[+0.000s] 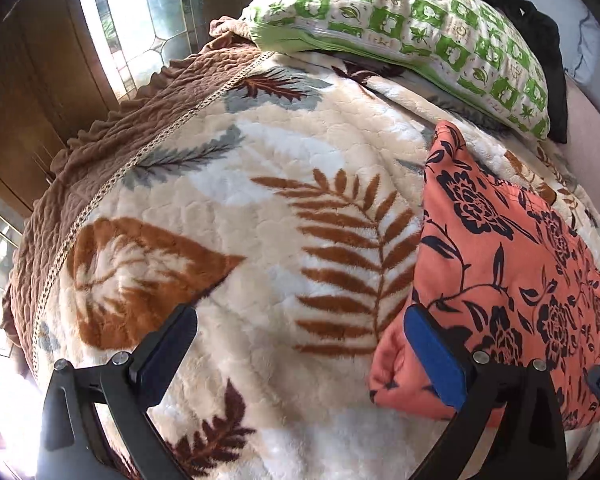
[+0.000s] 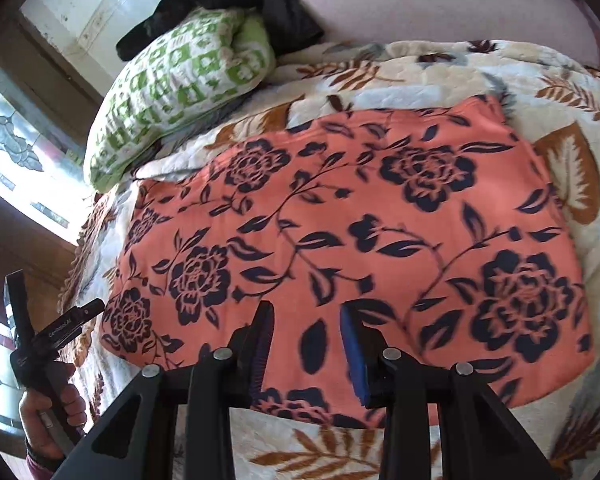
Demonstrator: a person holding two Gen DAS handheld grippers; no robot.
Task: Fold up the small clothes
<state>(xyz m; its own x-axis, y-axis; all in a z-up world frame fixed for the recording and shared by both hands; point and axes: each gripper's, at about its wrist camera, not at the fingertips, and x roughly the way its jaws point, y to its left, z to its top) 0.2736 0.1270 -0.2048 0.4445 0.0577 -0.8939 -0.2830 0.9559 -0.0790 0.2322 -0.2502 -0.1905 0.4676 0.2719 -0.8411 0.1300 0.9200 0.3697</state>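
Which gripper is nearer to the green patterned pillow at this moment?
Hard to call, probably left. The left gripper hangs open over the blanket beside the orange floral cloth, facing the green pillow. The right gripper hangs open over that cloth, pillow beyond it.

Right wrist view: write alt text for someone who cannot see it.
An orange garment with dark floral print lies flat on a leaf-patterned blanket, with the open right gripper above its near edge. A green checked pillow with black cloth on it sits behind, and the left gripper is at far left.
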